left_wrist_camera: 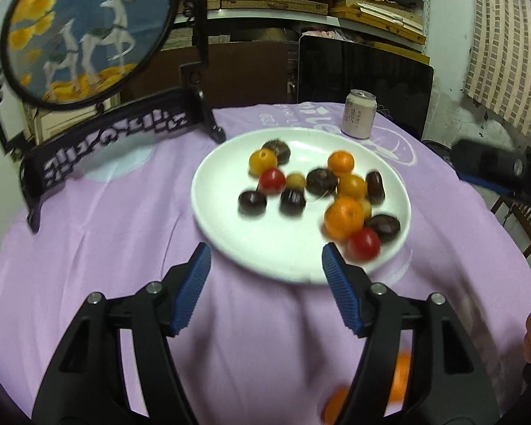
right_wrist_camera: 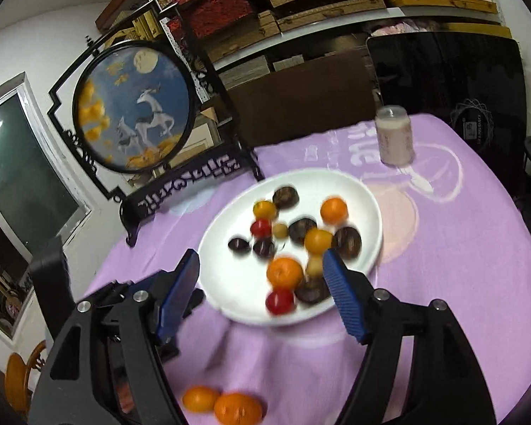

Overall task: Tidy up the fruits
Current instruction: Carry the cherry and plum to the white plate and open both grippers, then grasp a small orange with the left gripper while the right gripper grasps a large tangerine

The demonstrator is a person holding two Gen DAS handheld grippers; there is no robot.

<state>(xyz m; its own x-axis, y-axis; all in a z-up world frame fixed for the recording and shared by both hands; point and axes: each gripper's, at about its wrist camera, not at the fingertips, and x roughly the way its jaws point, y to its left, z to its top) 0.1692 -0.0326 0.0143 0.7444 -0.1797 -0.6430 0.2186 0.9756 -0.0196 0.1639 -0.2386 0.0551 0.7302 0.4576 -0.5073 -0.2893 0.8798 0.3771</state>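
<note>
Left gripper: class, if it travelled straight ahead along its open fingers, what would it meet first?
Probably the near rim of the white plate, just ahead of the left gripper; past that, bare plate before any fruit. Depth is uncertain.

The left wrist camera is looking forward and down along its own blue-padded fingers (left_wrist_camera: 194,276) from the near edge of the table, facing the white plate (left_wrist_camera: 216,177) toward 12 o'clock at close range. The right wrist camera is sitting higher, tilting down on the same plate (right_wrist_camera: 230,294) at about 12 o'clock. Both are sharing the plate, the lilac cloth (left_wrist_camera: 124,233), the can (left_wrist_camera: 359,114) near 1 o'clock, and the round deer screen (left_wrist_camera: 85,32) near 10 o'clock.
</note>
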